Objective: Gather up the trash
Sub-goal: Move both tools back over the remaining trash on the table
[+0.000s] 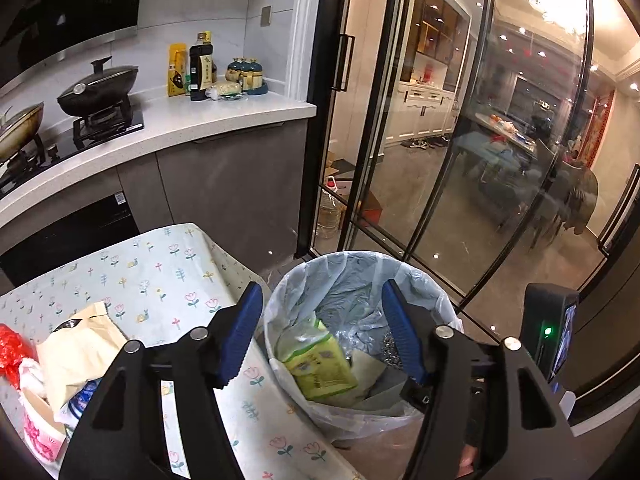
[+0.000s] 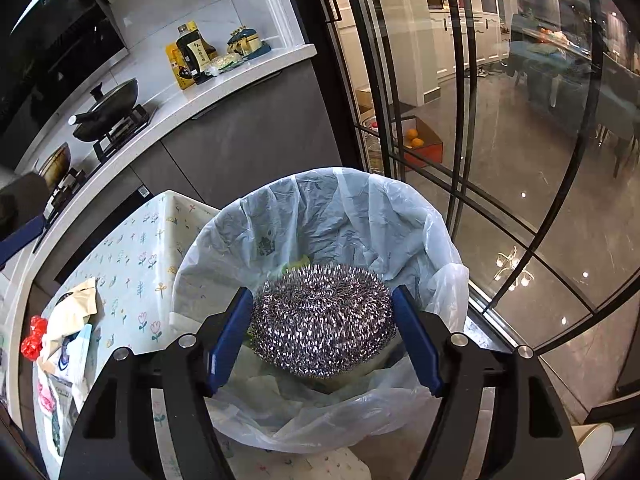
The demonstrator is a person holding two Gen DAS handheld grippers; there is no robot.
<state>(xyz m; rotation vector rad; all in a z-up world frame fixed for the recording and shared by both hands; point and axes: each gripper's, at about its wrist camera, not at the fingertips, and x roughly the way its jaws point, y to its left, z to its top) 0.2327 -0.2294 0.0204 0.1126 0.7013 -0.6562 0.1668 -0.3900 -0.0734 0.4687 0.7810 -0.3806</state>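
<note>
A bin with a pale blue liner stands on the floor beside a low table with a floral cloth. My left gripper hangs open over the bin with nothing between its blue pads. Below it, a green packet lies inside the bin. My right gripper is shut on a steel wool scourer, held above the bin's mouth. More trash lies on the table: a beige paper bag, a red plastic wrapper and other wrappers.
A white kitchen counter runs behind the table, with pans on a gas stove and bottles. Black-framed glass sliding doors stand close behind and to the right of the bin.
</note>
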